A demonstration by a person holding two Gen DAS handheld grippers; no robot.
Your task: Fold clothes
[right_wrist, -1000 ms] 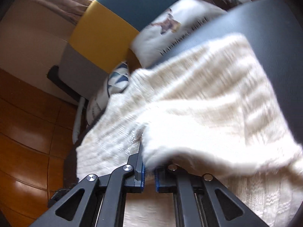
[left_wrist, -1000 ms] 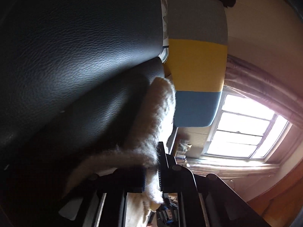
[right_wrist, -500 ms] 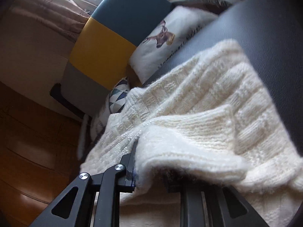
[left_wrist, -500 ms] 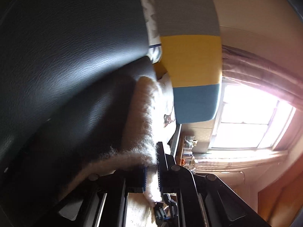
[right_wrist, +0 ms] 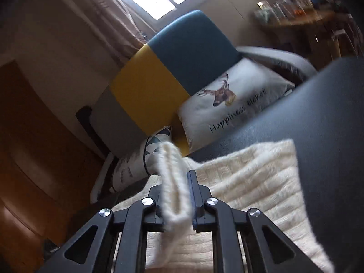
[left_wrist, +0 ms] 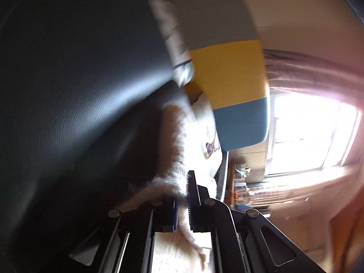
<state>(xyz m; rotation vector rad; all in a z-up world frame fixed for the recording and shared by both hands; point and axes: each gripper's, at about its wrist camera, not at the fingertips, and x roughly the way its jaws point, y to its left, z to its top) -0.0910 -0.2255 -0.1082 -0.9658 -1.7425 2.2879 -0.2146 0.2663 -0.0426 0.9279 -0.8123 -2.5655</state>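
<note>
A cream knitted sweater lies spread on a black leather surface. My right gripper is shut on a thick folded edge of the sweater and holds it raised above the rest of the garment. My left gripper is shut on another fuzzy edge of the sweater, which trails up along the black leather. The left wrist view is blurred by motion.
A chair with a blue, yellow and grey back stands behind the leather surface and holds a deer-print cushion and a patterned cushion. A bright window, curtains, a cluttered shelf and a wooden door surround them.
My right gripper has lifted its sweater edge up and tilted upward, so the chair and window show more. My left gripper keeps its hold and has swung, blurring its view.
</note>
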